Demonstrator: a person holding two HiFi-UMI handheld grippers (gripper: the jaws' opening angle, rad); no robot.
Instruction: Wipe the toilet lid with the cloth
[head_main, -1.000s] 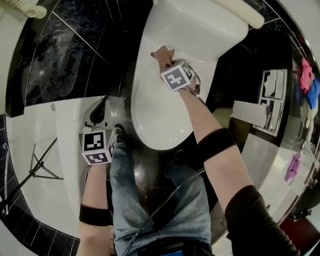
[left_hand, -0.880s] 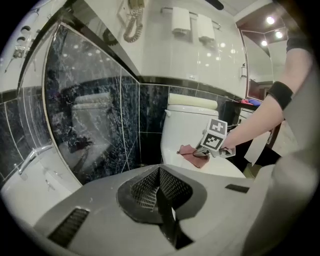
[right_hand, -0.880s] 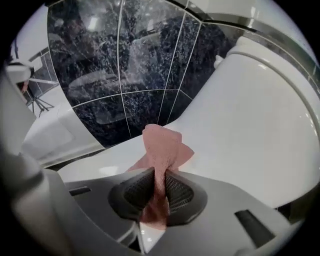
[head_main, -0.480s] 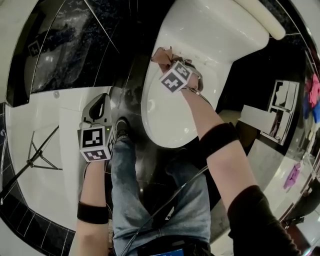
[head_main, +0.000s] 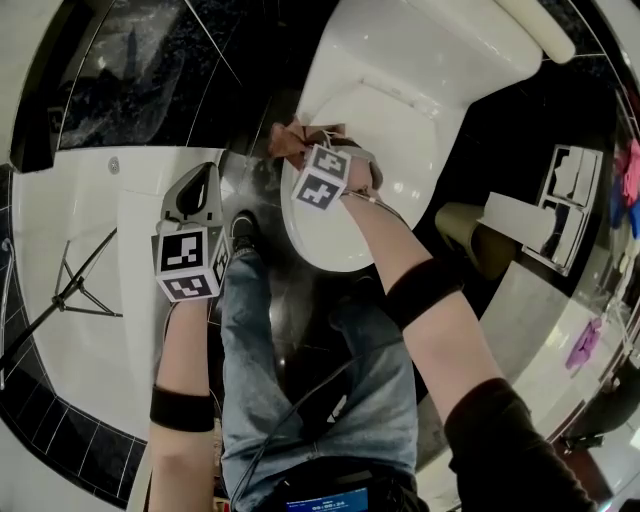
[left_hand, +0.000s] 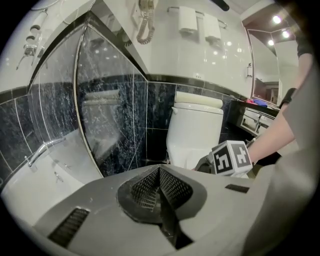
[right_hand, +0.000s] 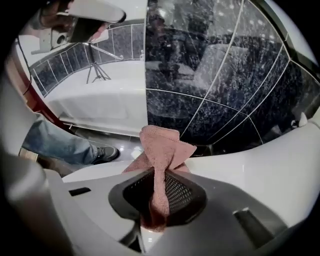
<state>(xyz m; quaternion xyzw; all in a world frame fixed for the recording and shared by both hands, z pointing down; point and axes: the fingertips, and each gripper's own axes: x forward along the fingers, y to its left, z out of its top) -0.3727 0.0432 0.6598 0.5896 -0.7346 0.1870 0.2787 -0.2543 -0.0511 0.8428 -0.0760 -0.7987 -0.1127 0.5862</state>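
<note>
Cloth (right_hand: 161, 147) in right gripper (right_hand: 159, 196), at toilet lid (head_main: 395, 135)

Blue jeans (head_main: 310, 390), black armbands (head_main: 182, 408), grey tongs (left_hand: 159, 192) with black-and-white marker cubes (head_main: 188, 265)

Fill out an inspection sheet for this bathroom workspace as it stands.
Surface: white toilet lid, closed and glossy; no dirt visible.
Job's things: pink cloth, bunched, on the lid near its edge.
Clutter: pink and blue items at the far right.
Grippers: right gripper shut on the cloth; left gripper shut, empty, held away from the toilet.
Cables: dark cable hanging across the person's jeans.
Surroundings: black marbled wall tiles; white bathtub with a tripod standing in it.
</note>
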